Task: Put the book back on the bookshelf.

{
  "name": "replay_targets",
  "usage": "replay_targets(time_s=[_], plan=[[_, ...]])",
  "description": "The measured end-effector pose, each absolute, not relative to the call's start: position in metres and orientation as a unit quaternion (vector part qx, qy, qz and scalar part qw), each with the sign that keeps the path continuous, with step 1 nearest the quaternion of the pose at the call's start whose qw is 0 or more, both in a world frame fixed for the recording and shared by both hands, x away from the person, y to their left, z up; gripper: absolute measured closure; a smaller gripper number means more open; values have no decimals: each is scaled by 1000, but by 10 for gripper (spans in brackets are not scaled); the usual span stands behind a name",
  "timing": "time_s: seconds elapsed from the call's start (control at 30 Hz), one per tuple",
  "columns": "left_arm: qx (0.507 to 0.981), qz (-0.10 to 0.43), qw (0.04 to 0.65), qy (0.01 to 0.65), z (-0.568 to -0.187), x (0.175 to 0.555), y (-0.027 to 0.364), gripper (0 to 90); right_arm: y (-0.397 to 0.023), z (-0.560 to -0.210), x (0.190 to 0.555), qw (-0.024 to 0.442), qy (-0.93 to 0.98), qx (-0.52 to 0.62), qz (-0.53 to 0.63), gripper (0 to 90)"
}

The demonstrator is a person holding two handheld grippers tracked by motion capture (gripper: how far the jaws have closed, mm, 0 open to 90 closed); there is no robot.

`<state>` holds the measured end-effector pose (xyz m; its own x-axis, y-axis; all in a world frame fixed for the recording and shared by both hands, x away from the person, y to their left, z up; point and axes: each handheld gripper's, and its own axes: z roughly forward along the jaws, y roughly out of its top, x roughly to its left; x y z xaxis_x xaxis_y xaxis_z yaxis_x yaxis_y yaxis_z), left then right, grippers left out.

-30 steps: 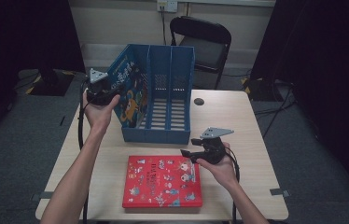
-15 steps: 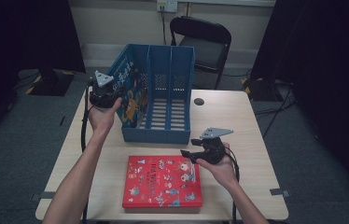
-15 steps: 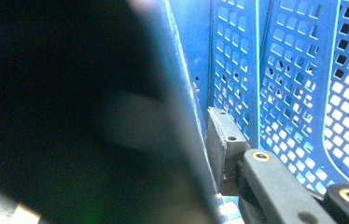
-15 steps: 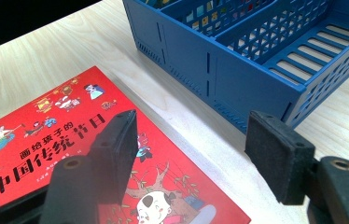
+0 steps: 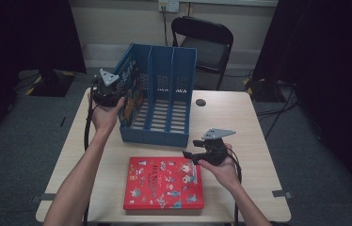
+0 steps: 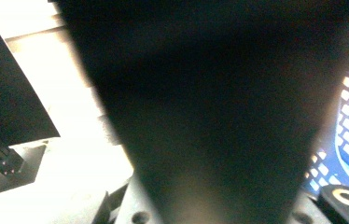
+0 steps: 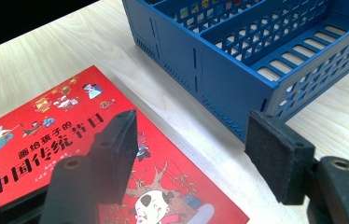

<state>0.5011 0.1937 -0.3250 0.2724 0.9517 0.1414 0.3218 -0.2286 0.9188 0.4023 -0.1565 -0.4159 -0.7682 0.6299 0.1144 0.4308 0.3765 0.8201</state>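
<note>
Left tool [image 5: 113, 94] has just closed on a book [image 5: 128, 96] in the blue rack [image 5: 164, 106]; right tool [image 7: 196, 154] hovers open.

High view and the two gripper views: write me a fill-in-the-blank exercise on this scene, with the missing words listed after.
1. The left gripper is shut on a book standing in the ___ file rack.
2. The picture book lying flat on the table has a ___ cover.
3. The right gripper has its jaws ___, with nothing between them.
4. Behind the table stands a black ___.

Missing words: blue; red; open; chair
</note>
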Motion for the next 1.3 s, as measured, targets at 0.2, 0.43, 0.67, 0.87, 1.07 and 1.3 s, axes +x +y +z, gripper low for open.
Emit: replay_targets(time_s=[0.2, 0.43, 0.67, 0.87, 1.07, 1.3], plan=[[663, 386, 417, 488, -327, 501, 194, 804, -157, -415, 401, 110, 822, 321, 457, 345], [657, 380, 424, 494, -328, 502, 200, 804, -157, -415, 401, 109, 822, 322, 458, 345], [657, 379, 427, 492, -329, 502, 201, 796, -156, -415, 401, 109, 823, 320, 456, 346], [660, 358, 443, 490, -334, 499, 208, 737, -157, -415, 401, 110, 821, 322, 458, 346], [659, 330, 458, 497, -344, 495, 217, 668, -156, -415, 401, 109, 823, 321, 455, 346], [658, 310, 472, 499, -356, 486, 223, 571, -155, -416, 401, 108, 824, 321, 455, 346]])
